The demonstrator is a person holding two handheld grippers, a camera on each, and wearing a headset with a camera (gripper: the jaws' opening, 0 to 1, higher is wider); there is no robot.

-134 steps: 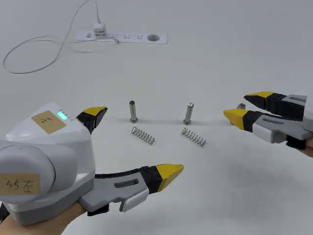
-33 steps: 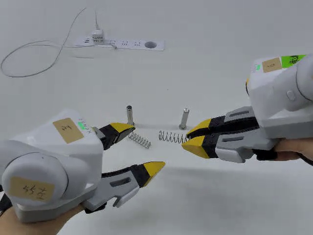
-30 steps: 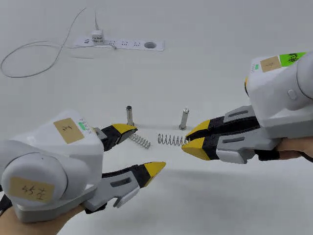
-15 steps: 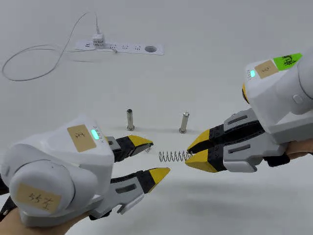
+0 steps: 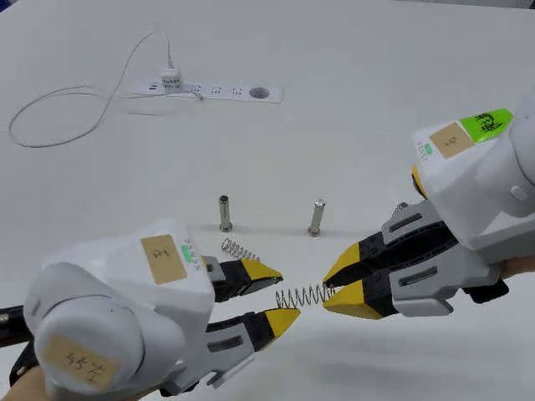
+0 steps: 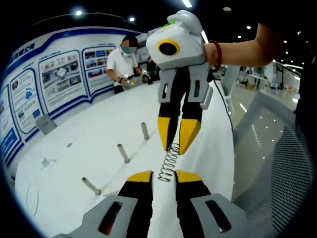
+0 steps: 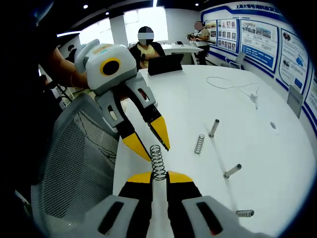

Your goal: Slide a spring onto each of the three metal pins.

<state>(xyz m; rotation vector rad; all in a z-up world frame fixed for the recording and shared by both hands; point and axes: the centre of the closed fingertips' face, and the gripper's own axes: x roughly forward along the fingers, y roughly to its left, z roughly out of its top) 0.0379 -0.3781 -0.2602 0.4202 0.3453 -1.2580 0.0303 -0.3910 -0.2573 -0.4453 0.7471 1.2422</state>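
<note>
Head view looks down; gripper views face each other, sharing the spring (image 5: pixel 305 295).

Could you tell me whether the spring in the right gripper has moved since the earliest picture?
Yes. The spring lay just in front of the middle pin; now the right gripper holds it farther from that pin, toward the person.

Ceiling spotlights (image 6: pixel 78 12) shine over a white workbench (image 5: pixel 376 100), poster wall (image 6: pixel 59 69), mesh chair (image 7: pixel 79 148).
</note>
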